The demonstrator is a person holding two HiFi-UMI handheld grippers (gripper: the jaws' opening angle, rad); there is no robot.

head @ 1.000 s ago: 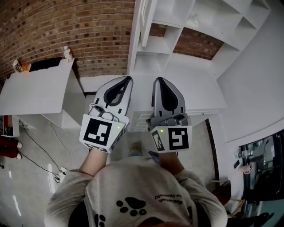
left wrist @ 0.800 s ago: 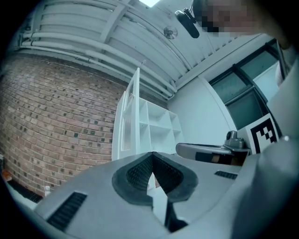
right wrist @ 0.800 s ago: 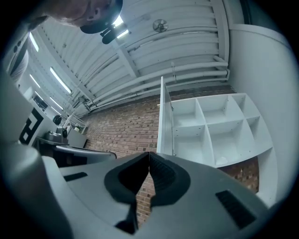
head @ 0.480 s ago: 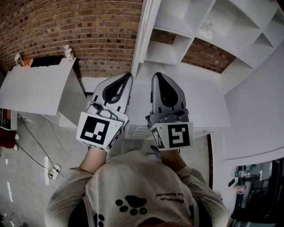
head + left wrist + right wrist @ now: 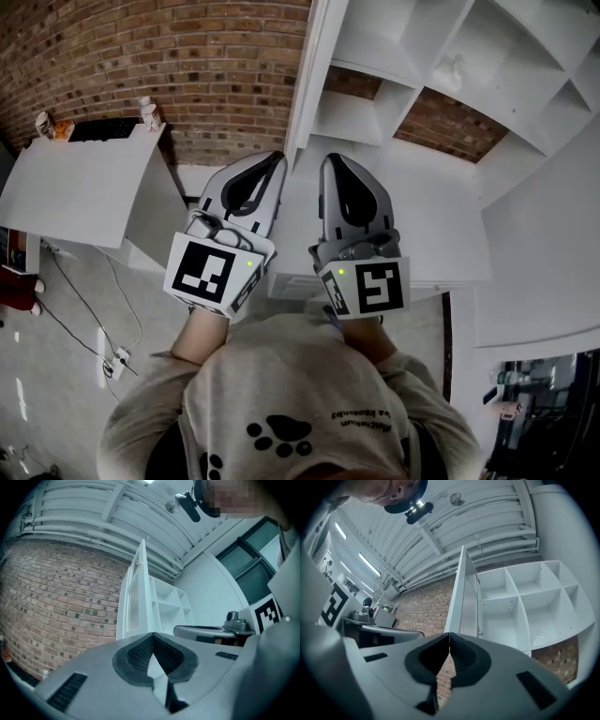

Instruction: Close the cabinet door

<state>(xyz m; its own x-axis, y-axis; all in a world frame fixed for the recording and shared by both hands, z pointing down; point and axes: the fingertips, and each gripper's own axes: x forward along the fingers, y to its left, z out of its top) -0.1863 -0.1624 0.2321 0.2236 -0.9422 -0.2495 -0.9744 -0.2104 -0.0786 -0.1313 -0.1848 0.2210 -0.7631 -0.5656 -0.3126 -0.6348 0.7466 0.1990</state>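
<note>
The white cabinet door point(image 5: 313, 80) stands open and shows edge-on, swung out from a white shelf unit point(image 5: 469, 56) against the brick wall. My left gripper point(image 5: 277, 159) is shut and empty, its tip just short of the door's lower edge. Beside it, my right gripper point(image 5: 331, 160) is also shut and empty, pointing at the shelf unit. In the left gripper view the door point(image 5: 135, 602) rises straight ahead above the shut left gripper point(image 5: 153, 634). In the right gripper view the door point(image 5: 467, 597) stands ahead of the right gripper point(image 5: 449, 634), with the open compartments point(image 5: 525, 602) on its right.
A white desk point(image 5: 75, 187) with small bottles point(image 5: 147, 112) stands at the left by the brick wall point(image 5: 187, 56). Cables point(image 5: 103, 319) lie on the floor. A white counter top point(image 5: 431, 225) runs under the shelves. One compartment holds a small white object point(image 5: 456, 67).
Both grippers have come forward together toward the cabinet. The door's edge and the shelves now lie nearer and larger in the head view. The jaws stayed shut.
</note>
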